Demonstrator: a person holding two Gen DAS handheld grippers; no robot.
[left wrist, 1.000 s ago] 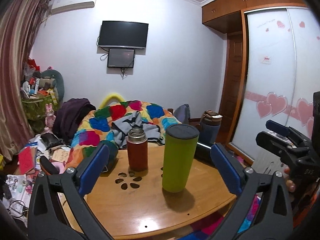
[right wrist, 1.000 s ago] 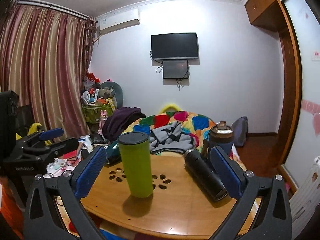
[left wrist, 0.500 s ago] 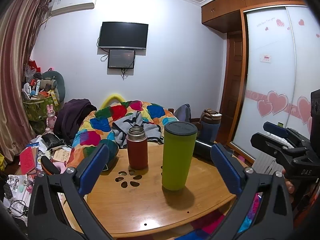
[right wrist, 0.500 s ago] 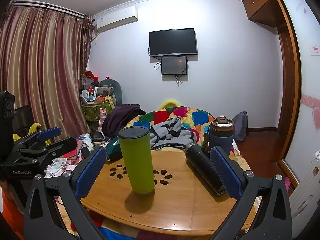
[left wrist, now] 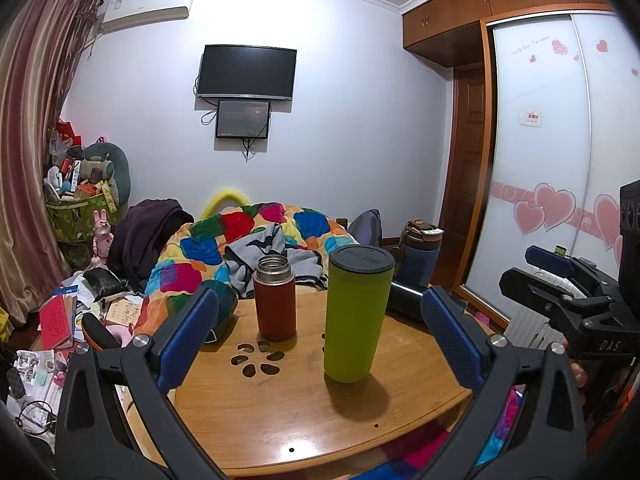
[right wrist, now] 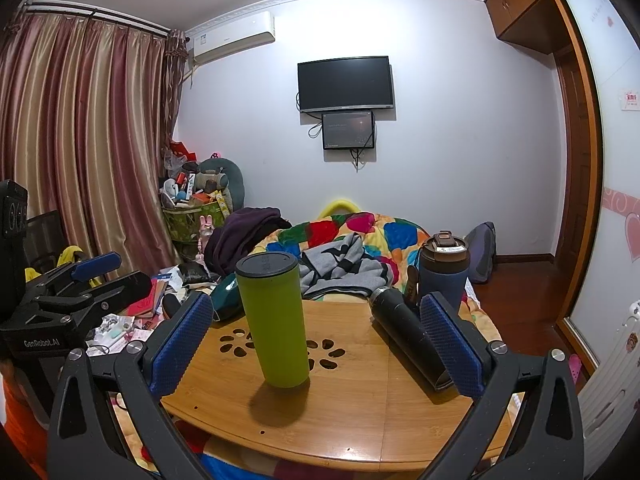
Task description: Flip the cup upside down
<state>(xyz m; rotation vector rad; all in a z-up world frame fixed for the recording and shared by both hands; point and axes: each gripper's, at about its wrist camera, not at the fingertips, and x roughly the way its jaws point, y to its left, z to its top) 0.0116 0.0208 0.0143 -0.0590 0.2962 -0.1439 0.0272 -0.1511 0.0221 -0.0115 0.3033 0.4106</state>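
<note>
Both views were drawn back slightly; left gripper (left wrist: 320, 334) and right gripper (right wrist: 316, 338) jaws wide, empty. Green cup (left wrist: 356, 314) at desk (left wrist: 280, 416) centre ungrasped; approach and closure required next.

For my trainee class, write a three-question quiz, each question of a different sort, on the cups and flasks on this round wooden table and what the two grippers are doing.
1. True or false: the tall green cup with a dark lid stands upright on the round wooden table.
2. Multiple choice: the black cylindrical flask is A) upright, B) lying on its side, C) held by a gripper.
3. Fill in: both the left gripper and the right gripper are ____ and hold nothing.

Key: 1 true; 2 B; 3 open.
</note>
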